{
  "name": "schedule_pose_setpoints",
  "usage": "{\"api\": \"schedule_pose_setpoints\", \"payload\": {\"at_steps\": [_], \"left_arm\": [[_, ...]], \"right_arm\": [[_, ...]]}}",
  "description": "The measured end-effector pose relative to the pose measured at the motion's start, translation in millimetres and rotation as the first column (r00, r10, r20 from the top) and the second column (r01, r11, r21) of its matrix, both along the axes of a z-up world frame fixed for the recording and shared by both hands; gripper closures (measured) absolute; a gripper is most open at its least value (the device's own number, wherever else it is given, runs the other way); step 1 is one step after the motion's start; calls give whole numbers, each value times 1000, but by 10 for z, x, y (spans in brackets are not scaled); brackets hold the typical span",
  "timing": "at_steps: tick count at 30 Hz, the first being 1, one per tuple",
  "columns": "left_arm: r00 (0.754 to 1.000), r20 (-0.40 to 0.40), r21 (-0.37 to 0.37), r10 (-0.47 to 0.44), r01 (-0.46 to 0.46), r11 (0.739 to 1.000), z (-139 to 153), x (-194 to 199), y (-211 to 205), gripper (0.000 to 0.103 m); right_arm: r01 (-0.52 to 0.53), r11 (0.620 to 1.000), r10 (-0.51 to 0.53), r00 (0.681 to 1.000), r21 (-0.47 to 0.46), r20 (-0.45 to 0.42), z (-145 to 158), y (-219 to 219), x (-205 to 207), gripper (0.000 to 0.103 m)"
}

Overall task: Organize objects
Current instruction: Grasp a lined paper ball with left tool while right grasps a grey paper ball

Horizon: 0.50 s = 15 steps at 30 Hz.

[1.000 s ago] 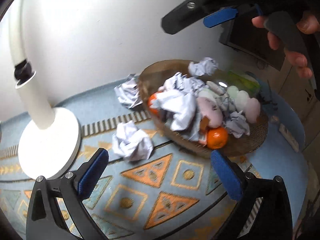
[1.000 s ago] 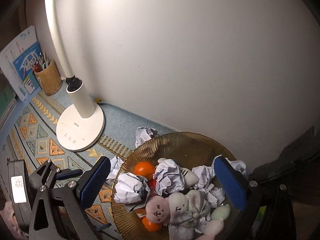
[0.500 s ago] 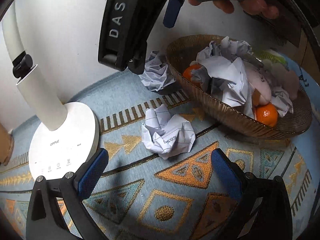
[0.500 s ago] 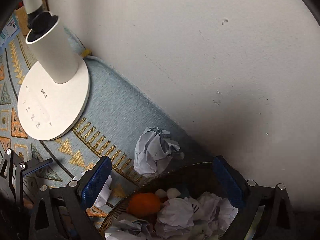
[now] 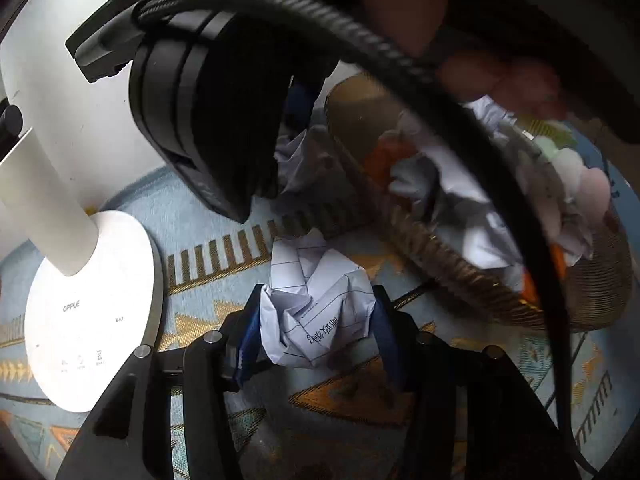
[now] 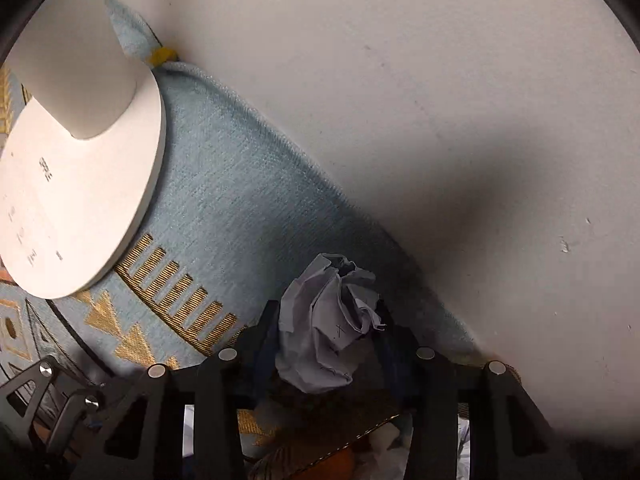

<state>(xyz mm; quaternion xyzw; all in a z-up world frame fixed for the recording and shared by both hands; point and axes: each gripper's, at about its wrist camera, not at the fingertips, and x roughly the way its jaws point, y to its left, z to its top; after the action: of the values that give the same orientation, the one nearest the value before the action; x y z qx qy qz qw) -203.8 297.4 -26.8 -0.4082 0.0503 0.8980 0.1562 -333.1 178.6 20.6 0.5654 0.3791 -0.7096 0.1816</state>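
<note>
Left wrist view
- Lined paper ball [image 5: 316, 304]: a crumpled wad of white ruled paper with a line of dark handwriting low on its front face; it lies on the patterned mat [image 5: 352, 396] covering the bench, between the white lamp base [image 5: 92, 308] and the woven basket [image 5: 596, 288].
- Axis: lumpy, a little taller than wide in this picture, with one flat folded flap pointing away from the camera toward the wall; no clear long axis otherwise.
- Left tool [image 5: 314, 340]: jaws have just been closing and now press the ball on both sides; it grips the ball.
- Basket contents: more crumpled paper, orange fruit and pale plush shapes, all blurred.
- Foreground: the body of the right tool and a thick black cable [image 5: 472, 140] cross the upper picture.

Right wrist view
- Grey paper ball [image 6: 328, 324]: a crumpled wad looking bluish-grey in shadow, with a small pen cross on it; it sits on the mat [image 6: 240, 216] near the wall [image 6: 400, 100], just behind the basket rim [image 6: 340, 440].
- Axis: roughly upright in the picture, the twisted crumpled end toward the wall.
- Right tool [image 6: 326, 344]: jaws have just been closing and now clamp the ball.
- Lamp base [image 6: 80, 200]: at left, well apart from the ball.
</note>
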Motion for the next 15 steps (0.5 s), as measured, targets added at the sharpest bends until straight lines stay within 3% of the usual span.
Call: {"api": "schedule_pose_setpoints", "payload": {"at_steps": [4,8,11,15], "left_arm": [[998,-47,-1,49,-49,999,-4,70,19,57],[995,-63,-17,76,-78,997,-20,171,22,57],[992,-77,-70,103,-109,992,-73,241,45,57],[986,-65,-69,152,-156,985,-124,290,13,57]], "right_arm": [[22,997,-30,995,-80,-100,294,59,14,62],[51,984,-73,990,-171,-121,557,143,38,62],[62,972,-96,985,-226,-143,732,194,94,62],[70,961,-115,981,-267,-158,925,264,190,62]]}}
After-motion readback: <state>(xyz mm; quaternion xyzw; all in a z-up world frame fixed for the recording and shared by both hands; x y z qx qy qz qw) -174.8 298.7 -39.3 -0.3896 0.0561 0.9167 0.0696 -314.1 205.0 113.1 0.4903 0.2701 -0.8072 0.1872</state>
